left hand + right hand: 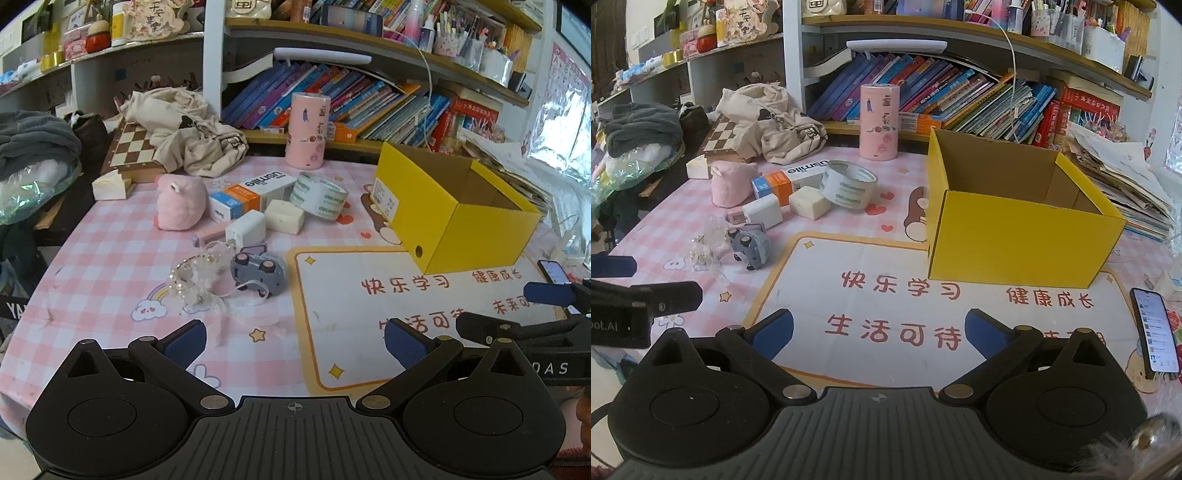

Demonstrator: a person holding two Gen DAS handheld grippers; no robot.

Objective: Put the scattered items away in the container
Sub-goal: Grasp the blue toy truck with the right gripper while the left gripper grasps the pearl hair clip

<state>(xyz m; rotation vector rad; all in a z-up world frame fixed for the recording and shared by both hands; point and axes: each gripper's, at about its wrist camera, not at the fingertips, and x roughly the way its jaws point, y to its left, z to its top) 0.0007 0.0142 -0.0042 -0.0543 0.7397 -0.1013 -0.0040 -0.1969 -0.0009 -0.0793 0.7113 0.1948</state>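
Both grippers are hovering low over the counter (871, 266), the one with the pink checked cover, and neither is carrying anything. The left gripper (295, 341) has its 2 blue fingers (184, 343) spread wide with only the cover between them. Same for the right gripper (879, 334): fingers (984, 338) released, nothing in between.

The yellow box (1015, 236) sits ahead of the right fingers and a bit to their right, open side up; what I can see of its inside looks bare, though the bottom is hidden. From the left gripper it's ahead and well off to the right (454, 214).

The loose stuff is all bunched ahead of the left fingers, slightly left of center. Nearest is a crinkly clear plastic bag with beads (195, 280), and just beside it a small gray toy car (258, 273) lying tipped over. Past those: a white charger block (245, 229), a cream sponge-like block (284, 216), a roll of clear tape (319, 195) leaning on the block, a white and orange carton (251, 194), and a pink plush toy (181, 201). A pink canister (308, 131) stands upright further back.

A phone (1154, 328) lies screen up just right of the right fingers.
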